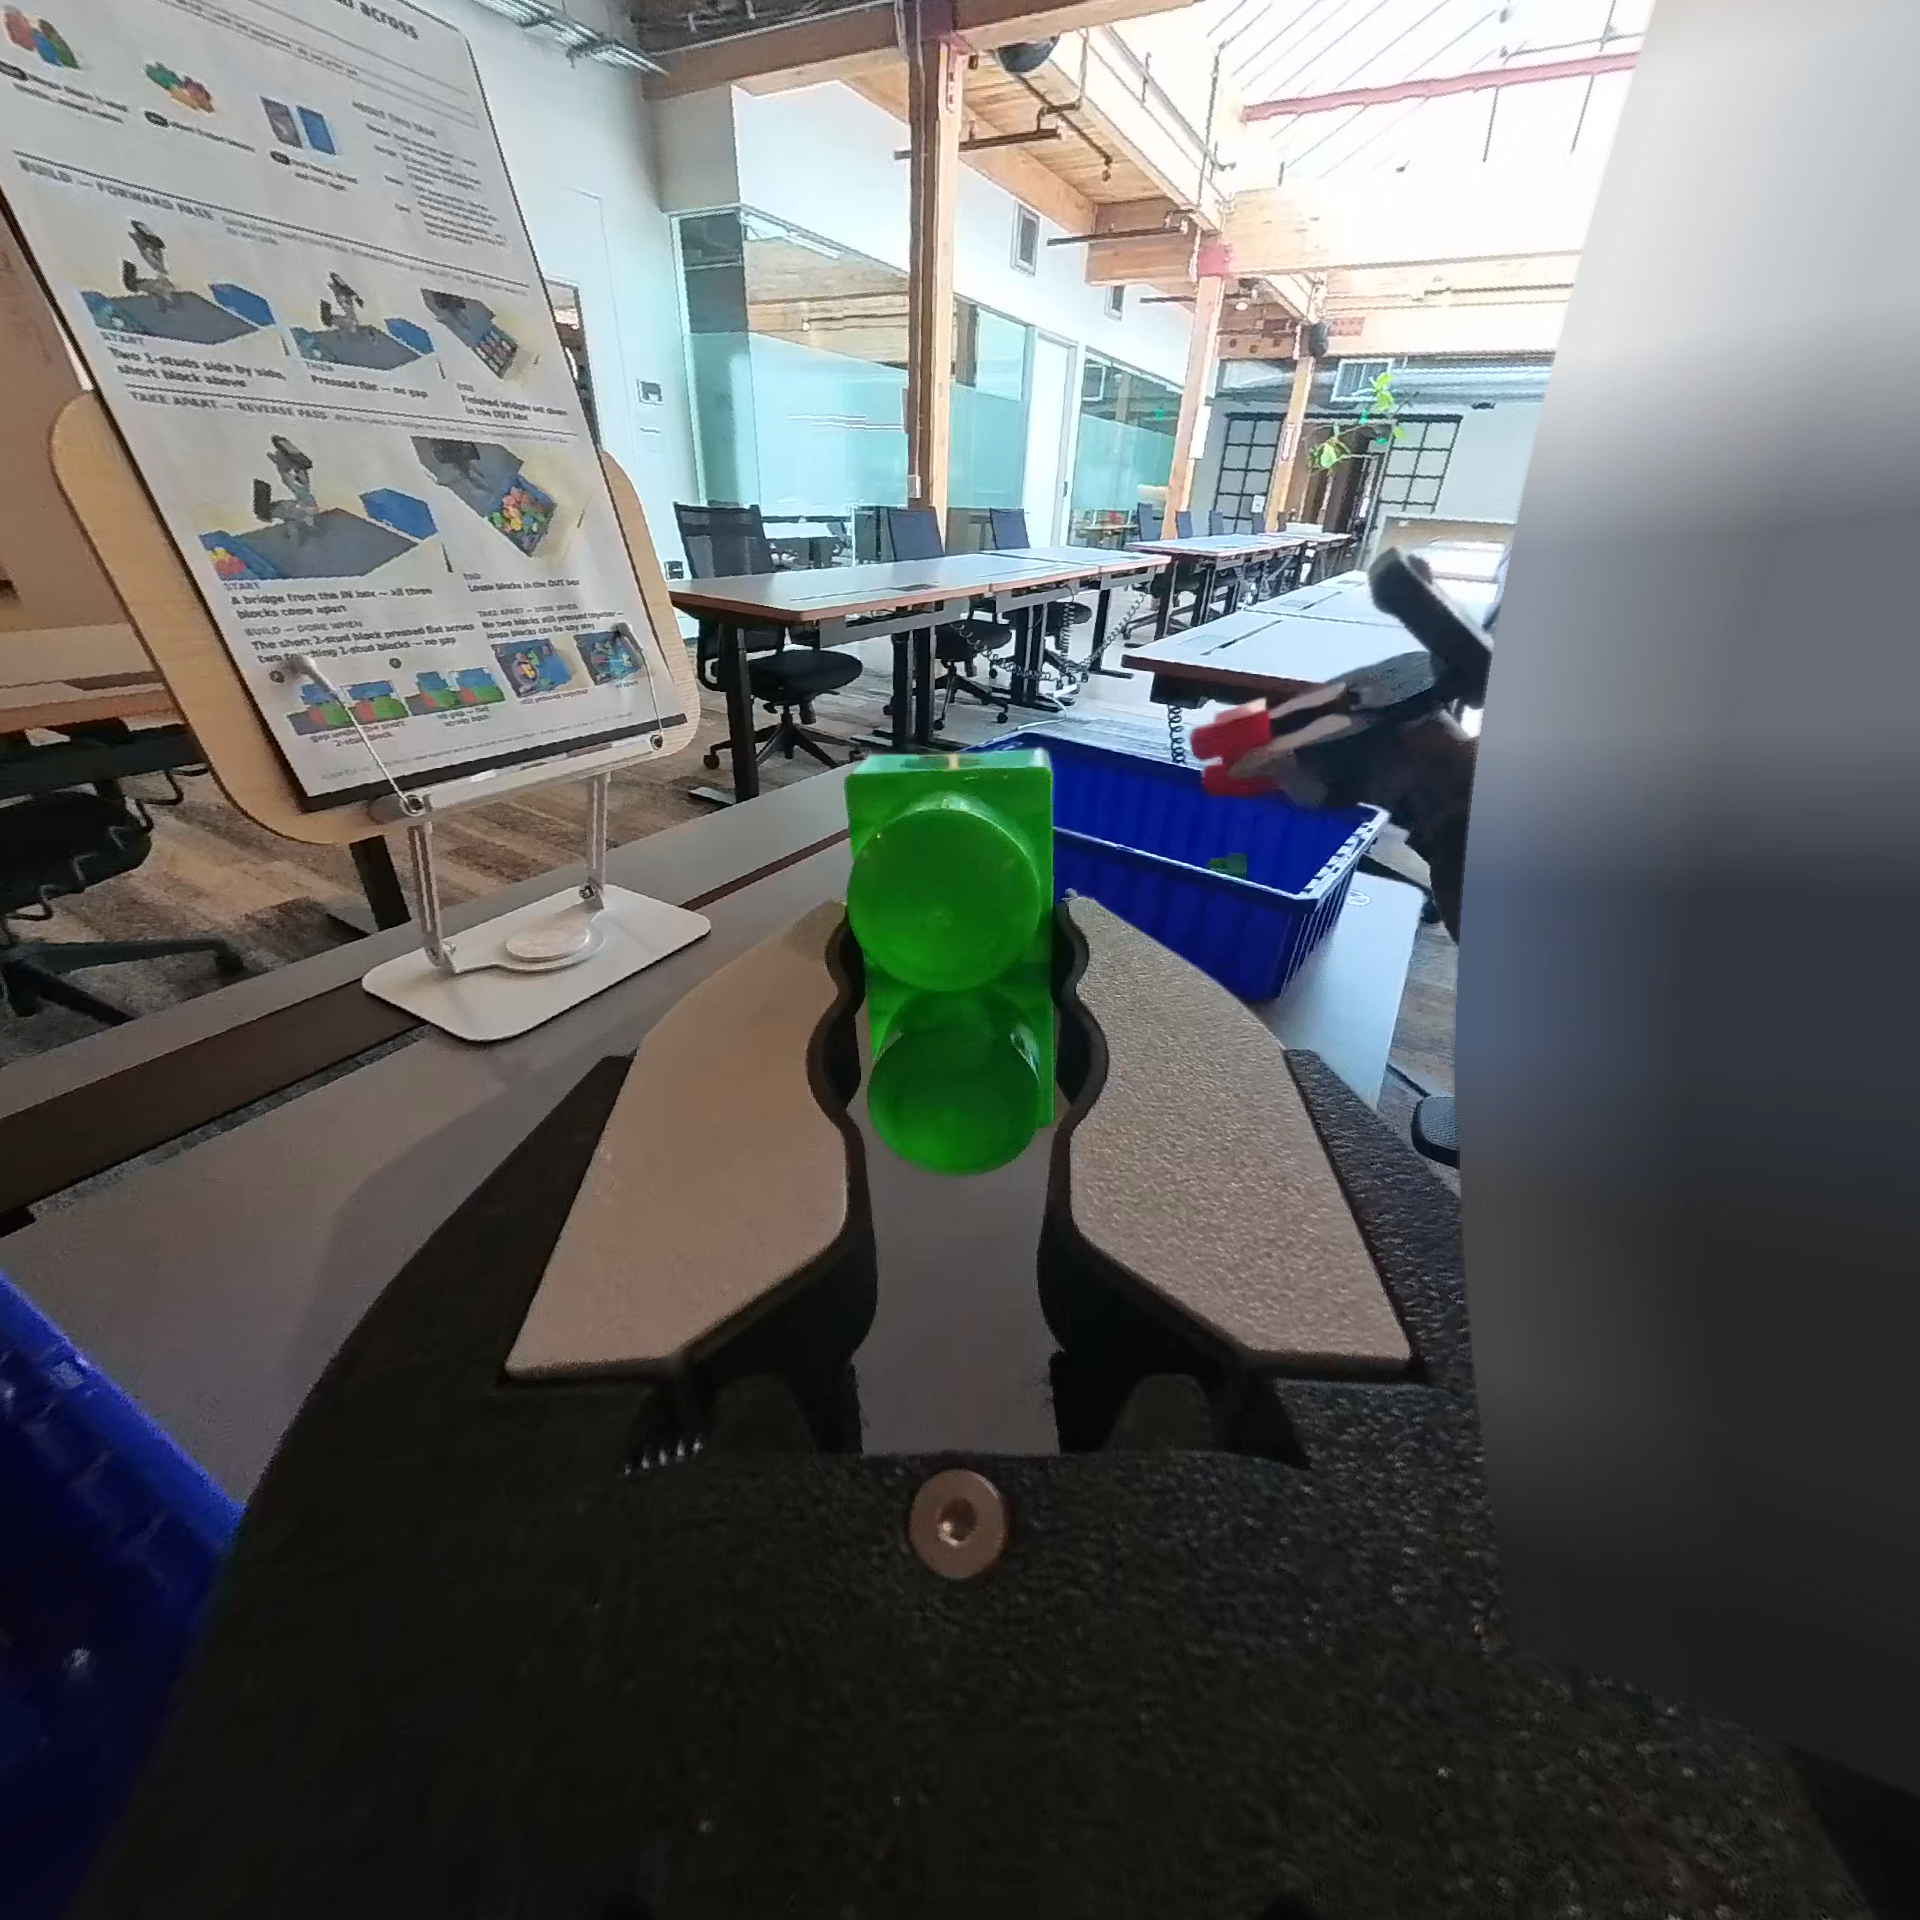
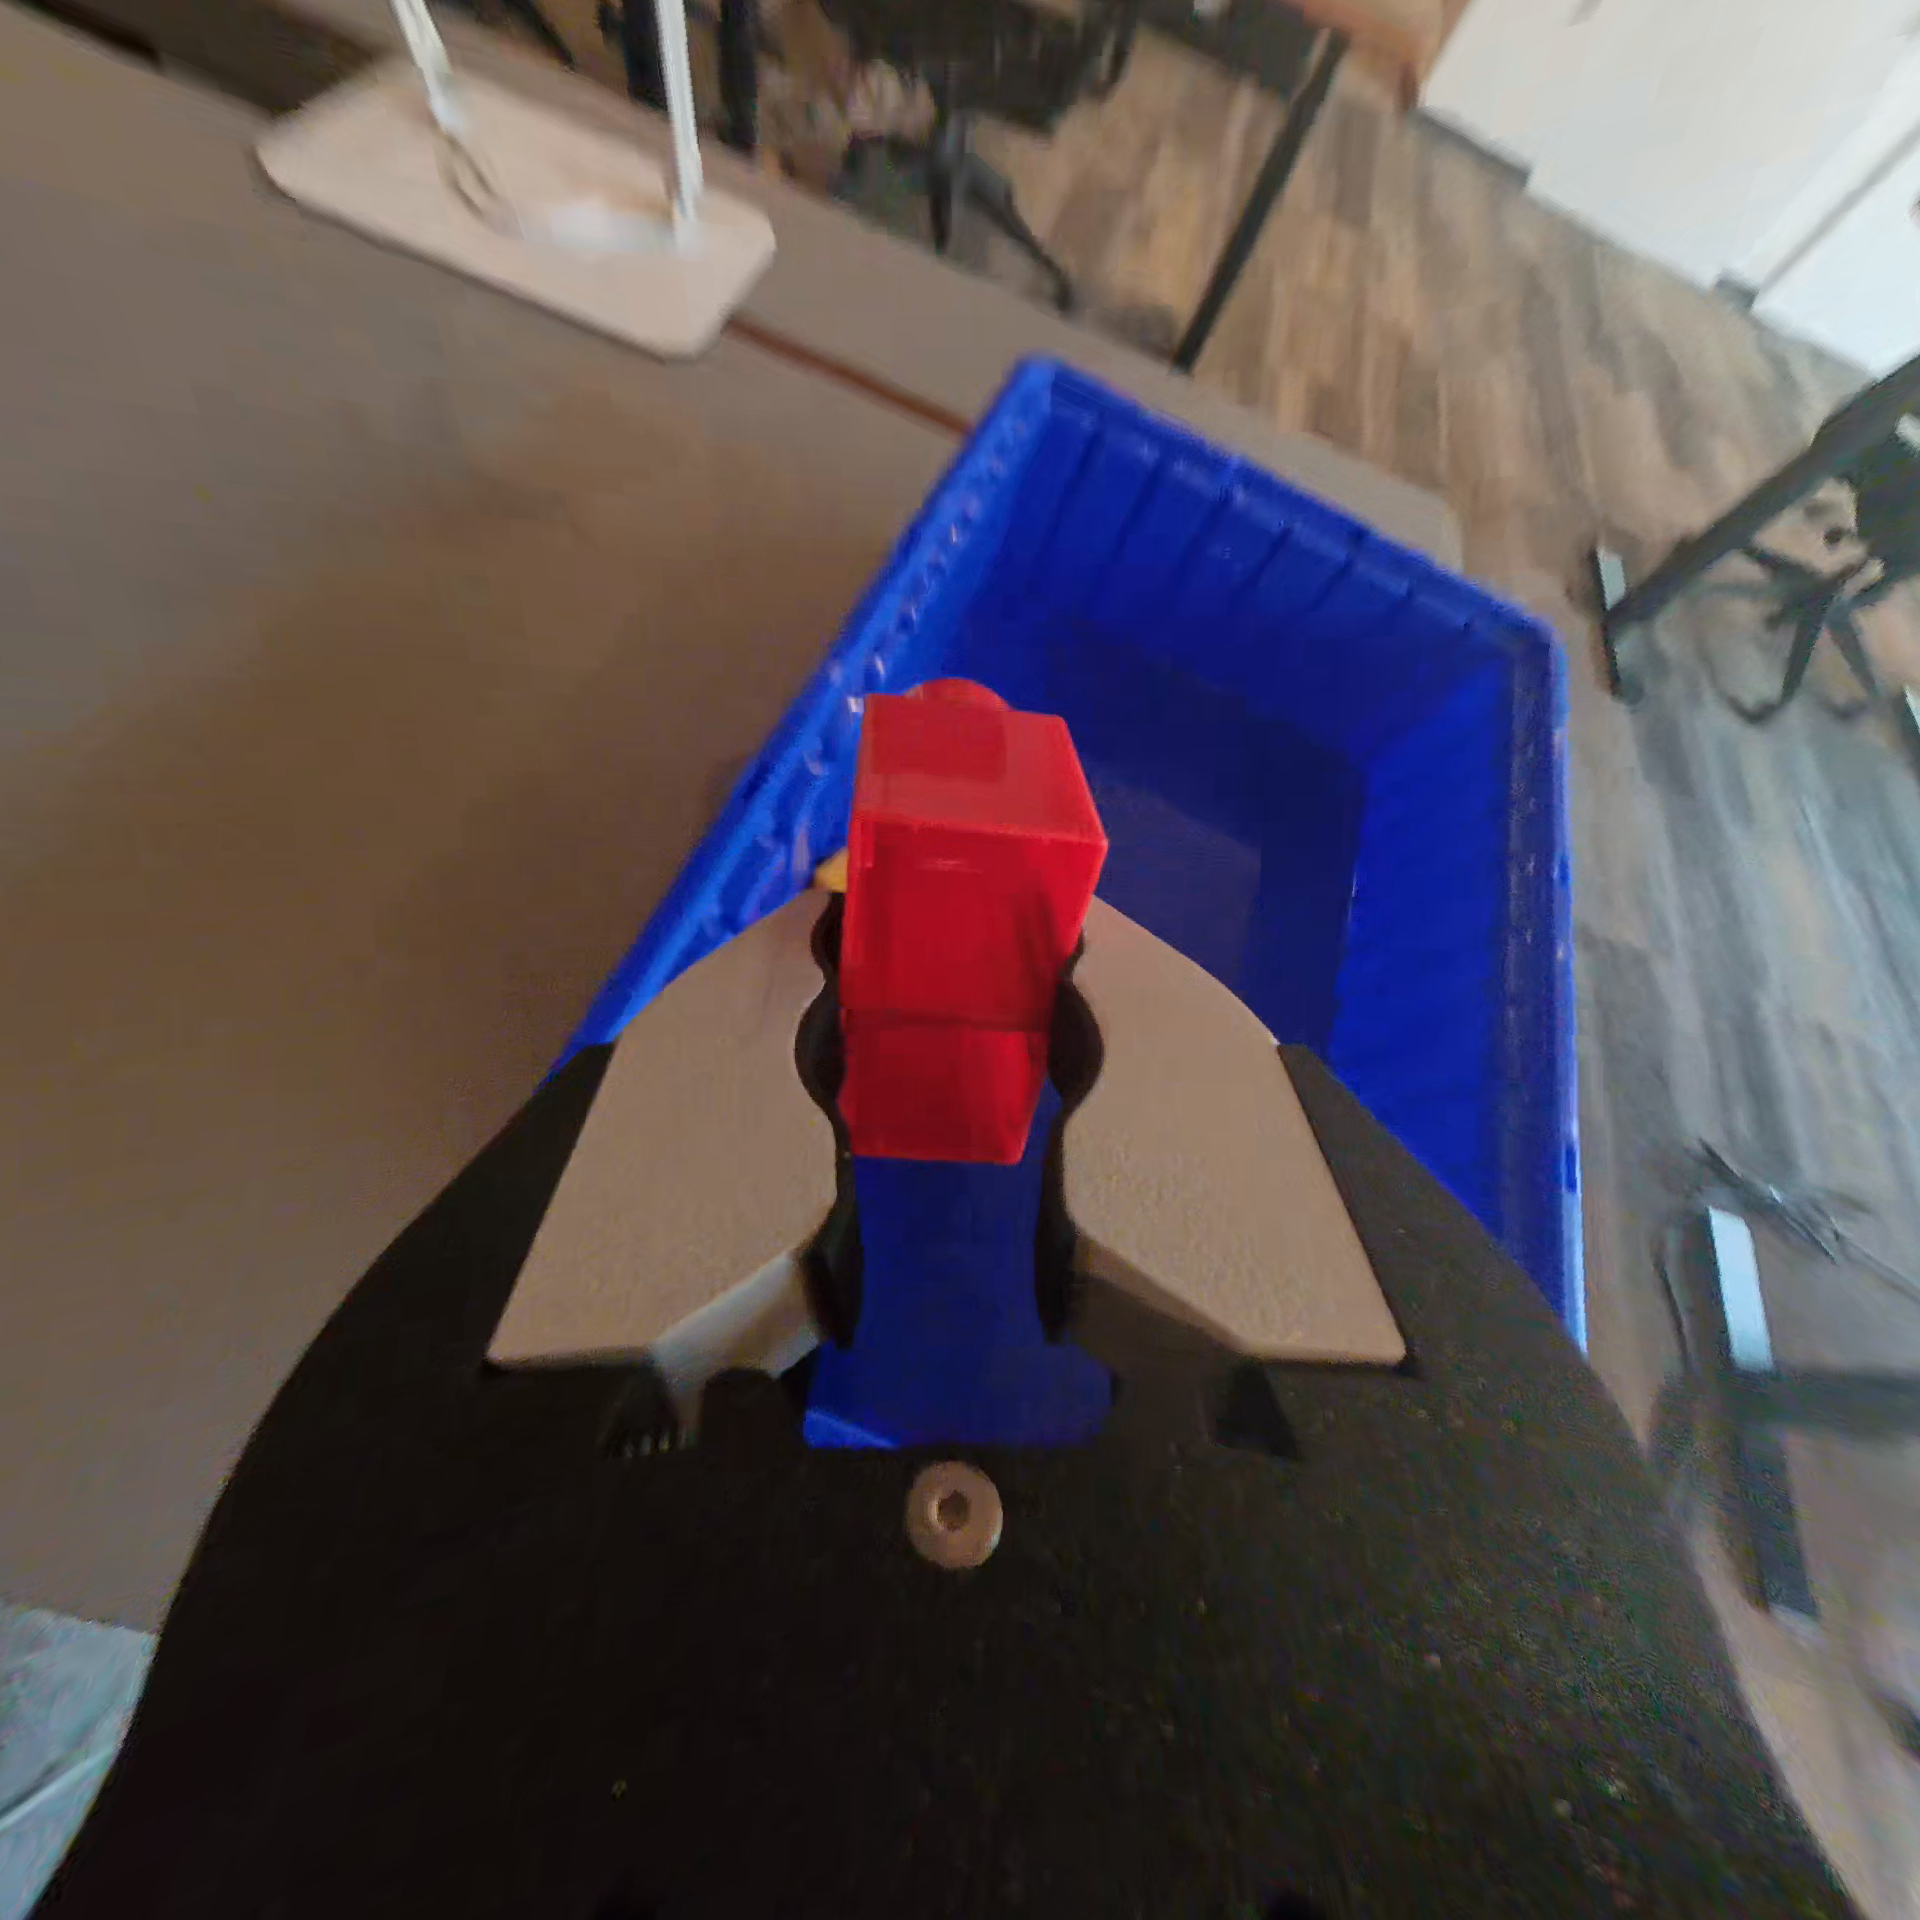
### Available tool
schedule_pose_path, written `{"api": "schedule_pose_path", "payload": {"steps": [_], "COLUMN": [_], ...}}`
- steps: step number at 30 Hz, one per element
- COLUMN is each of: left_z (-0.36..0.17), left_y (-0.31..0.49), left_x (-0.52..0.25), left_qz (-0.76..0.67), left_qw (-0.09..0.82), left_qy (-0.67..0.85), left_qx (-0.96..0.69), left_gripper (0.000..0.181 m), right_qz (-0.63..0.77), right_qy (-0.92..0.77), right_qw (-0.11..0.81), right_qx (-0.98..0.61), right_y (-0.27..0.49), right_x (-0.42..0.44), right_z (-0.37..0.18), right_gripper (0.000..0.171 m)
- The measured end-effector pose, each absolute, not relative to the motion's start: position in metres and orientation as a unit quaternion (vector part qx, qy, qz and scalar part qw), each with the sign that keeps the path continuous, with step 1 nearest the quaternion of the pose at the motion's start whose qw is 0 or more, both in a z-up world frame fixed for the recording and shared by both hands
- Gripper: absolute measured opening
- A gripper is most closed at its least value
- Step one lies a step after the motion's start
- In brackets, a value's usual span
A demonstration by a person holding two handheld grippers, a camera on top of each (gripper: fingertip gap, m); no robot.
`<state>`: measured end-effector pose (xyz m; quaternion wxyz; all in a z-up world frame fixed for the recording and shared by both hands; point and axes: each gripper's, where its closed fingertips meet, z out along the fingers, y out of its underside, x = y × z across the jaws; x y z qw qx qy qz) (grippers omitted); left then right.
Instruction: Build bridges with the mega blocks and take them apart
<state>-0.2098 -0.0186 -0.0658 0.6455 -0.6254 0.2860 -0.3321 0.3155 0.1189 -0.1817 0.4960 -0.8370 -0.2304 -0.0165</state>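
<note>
Closest thing in the left wrist view is the left hand-held gripper (image 1: 951, 1023), pinching a green block (image 1: 951, 935) between its two fingers. It's a two-stud piece, studs facing the camera, and it sticks out past the fingertips, held up off the grey worktop (image 1: 582, 1049). There's a sliver of a blue bin corner (image 1: 94, 1538) at the bottom left edge.

Over in the right wrist view, the right hand-held gripper (image 2: 951, 997) is clamped on a red block (image 2: 966, 914), held above the near end of the blue bin (image 2: 1455, 810) that sits on the worktop near its right edge. That view is pretty motion-blurred, so take this with a grain of salt: there's a tiny yellow-orange bit (image 2: 831, 873) peeking out just left of the red block, can't tell what it is.

Further out in the left wrist view you can see that bin from the side, with something small and green (image 1: 1231, 864) lying inside, and the right gripper with its red block hanging over the bin's far end. Left of that on the worktop is a white metal stand (image 1: 540, 961) carrying a wooden board with a printed instruction sheet (image 1: 312, 416). Beyond the worktop it's an open office, with rows of desks (image 1: 914, 592) and black chairs (image 1: 790, 665).
</note>
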Motion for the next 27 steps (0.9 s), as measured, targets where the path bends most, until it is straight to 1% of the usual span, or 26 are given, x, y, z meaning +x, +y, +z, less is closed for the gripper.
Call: {"api": "schedule_pose_path", "payload": {"steps": [7, 15, 23, 24, 27], "left_z": [-0.07, -0.075, -0.076, -0.077, -0.077], "left_y": [-0.017, -0.013, -0.013, -0.013, -0.014], "left_x": [-0.213, -0.219, -0.219, -0.219, -0.218], "left_qz": [-0.317, -0.313, -0.311, -0.308, -0.306], "left_qw": [0.642, 0.639, 0.637, 0.636, 0.636], "left_qy": [0.284, 0.277, 0.279, 0.28, 0.281], "left_qx": [-0.637, -0.646, -0.648, -0.649, -0.65], "left_gripper": [0.034, 0.034, 0.034, 0.034, 0.034], "right_qz": [-0.071, -0.088, -0.1, -0.106, -0.119], "right_qy": [-0.225, -0.201, -0.192, -0.191, -0.179], "right_qw": [0.367, 0.295, 0.282, 0.284, 0.293], "right_qx": [-0.9, -0.93, -0.935, -0.934, -0.932], "right_y": [0.127, 0.124, 0.123, 0.124, 0.126], "right_x": [0.335, 0.351, 0.357, 0.358, 0.362], "right_z": [-0.247, -0.278, -0.284, -0.284, -0.281], "right_gripper": [0.037, 0.037, 0.038, 0.042, 0.065]}}
